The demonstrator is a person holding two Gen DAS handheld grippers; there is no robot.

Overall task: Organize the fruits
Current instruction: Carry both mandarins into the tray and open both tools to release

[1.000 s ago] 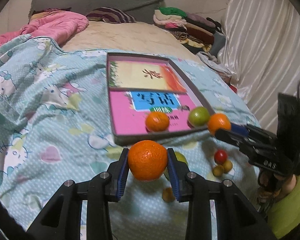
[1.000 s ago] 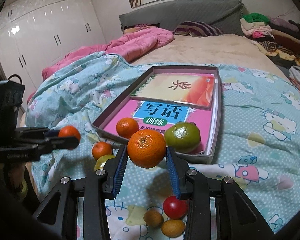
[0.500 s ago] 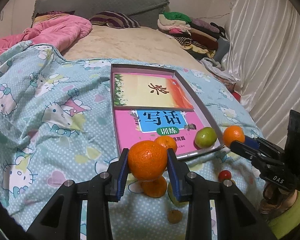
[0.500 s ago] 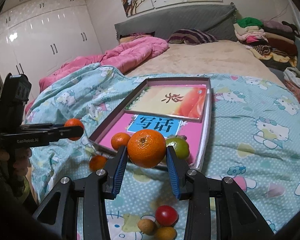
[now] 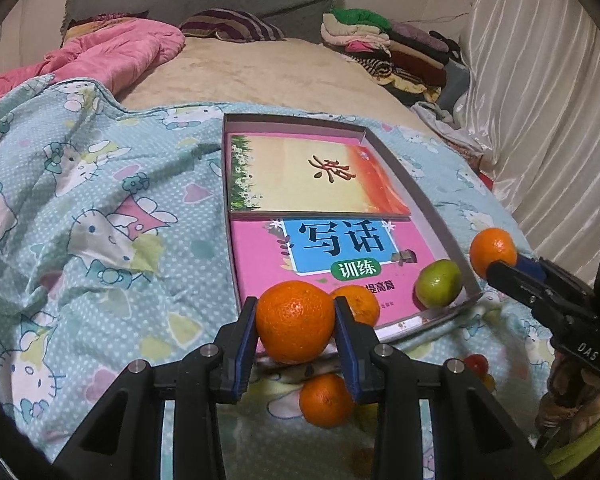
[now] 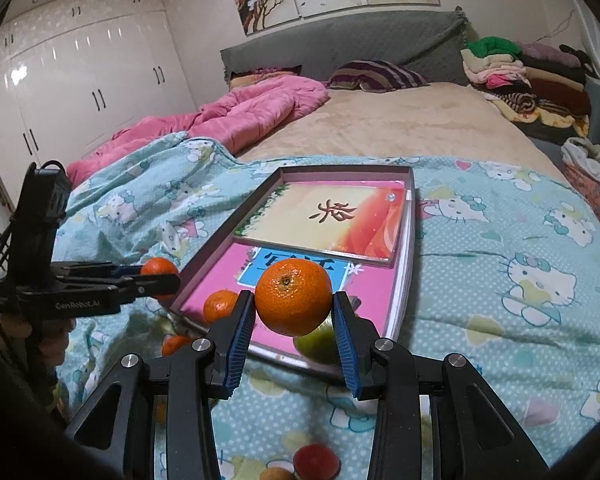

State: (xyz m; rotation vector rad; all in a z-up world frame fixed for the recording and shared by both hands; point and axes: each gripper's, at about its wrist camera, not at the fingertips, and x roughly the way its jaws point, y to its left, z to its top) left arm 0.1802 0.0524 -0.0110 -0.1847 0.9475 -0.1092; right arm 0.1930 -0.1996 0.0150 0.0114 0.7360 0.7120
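My left gripper is shut on an orange, held above the near edge of the shallow box. My right gripper is shut on another orange, held over the box's near end. Each gripper shows in the other's view, the right one and the left one. In the box, on the pink book, lie an orange and a green citrus. An orange and a red fruit lie on the blanket below.
The box lies on a Hello Kitty blanket on a bed, with two books in it. A pink quilt and folded clothes lie further back. Small red and brown fruits lie near the bed's front edge. Curtains hang at the right.
Both grippers rose and moved forward toward the box, each still holding its orange. The loose fruits on the blanket now sit lower in both views.
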